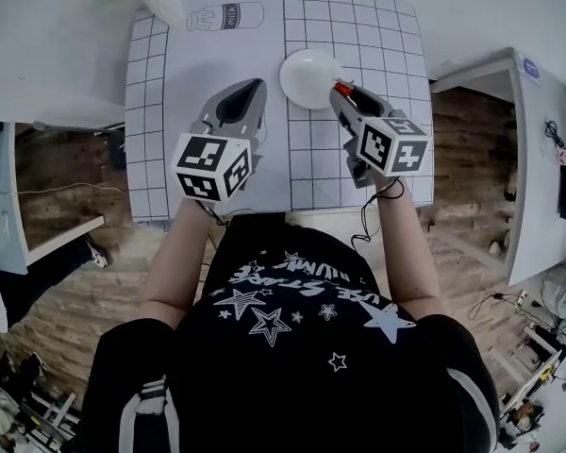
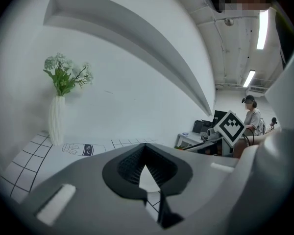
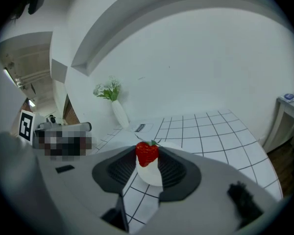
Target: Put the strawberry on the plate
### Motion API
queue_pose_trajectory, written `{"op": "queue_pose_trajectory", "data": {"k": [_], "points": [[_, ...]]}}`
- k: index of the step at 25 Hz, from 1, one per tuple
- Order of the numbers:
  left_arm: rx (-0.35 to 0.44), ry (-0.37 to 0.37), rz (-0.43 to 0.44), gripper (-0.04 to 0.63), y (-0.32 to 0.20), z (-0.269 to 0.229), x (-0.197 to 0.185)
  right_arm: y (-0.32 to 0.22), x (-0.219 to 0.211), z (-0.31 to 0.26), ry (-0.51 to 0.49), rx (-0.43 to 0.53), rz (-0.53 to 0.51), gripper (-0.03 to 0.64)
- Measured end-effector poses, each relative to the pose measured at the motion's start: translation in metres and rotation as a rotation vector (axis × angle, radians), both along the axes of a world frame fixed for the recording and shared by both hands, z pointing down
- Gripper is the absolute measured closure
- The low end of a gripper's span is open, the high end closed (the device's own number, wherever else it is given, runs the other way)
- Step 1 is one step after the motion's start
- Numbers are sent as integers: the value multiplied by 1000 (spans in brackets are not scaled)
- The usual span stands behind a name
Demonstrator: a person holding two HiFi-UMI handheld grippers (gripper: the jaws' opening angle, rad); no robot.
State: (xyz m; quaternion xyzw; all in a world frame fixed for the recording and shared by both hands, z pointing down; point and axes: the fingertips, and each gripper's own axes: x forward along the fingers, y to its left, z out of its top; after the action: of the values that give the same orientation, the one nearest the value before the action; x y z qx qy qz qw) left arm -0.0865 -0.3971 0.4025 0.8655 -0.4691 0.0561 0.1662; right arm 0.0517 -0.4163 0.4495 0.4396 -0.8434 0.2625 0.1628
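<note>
My right gripper (image 1: 341, 91) is shut on a red strawberry (image 1: 342, 89) and holds it at the right rim of the round white plate (image 1: 307, 75). In the right gripper view the strawberry (image 3: 147, 153) sits pinched at the jaw tips, with the plate (image 3: 152, 174) showing just below and behind it. To the left of the plate, my left gripper (image 1: 258, 88) hangs over the white mat. Its jaws meet at the tips in the left gripper view (image 2: 145, 148), with nothing between them.
A white gridded mat (image 1: 358, 36) covers the table, with a milk carton drawing (image 1: 224, 16) at the back. A white vase with flowers (image 2: 56, 119) stands at the far left corner. A white side table (image 1: 538, 149) is on the right. A person (image 2: 251, 116) sits far off.
</note>
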Motion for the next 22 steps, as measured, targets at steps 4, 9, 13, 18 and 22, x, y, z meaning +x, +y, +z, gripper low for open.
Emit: {"op": "queue_pose_trajectory", "data": {"k": [4, 9, 13, 18, 22], "points": [[-21, 5, 20, 589, -13, 10, -1, -12, -4, 17, 22, -28, 23, 469], [-65, 33, 11, 588, -32, 25, -8, -24, -14, 35, 56, -53, 27, 469], [-97, 37, 11, 588, -40, 41, -8, -31, -19, 51, 74, -81, 29, 469], [-131, 22, 29, 588, -44, 60, -6, -39, -23, 72, 98, -125, 24, 469], [-159, 27, 34, 588, -48, 72, -6, -43, -25, 88, 126, -143, 17, 469]]}}
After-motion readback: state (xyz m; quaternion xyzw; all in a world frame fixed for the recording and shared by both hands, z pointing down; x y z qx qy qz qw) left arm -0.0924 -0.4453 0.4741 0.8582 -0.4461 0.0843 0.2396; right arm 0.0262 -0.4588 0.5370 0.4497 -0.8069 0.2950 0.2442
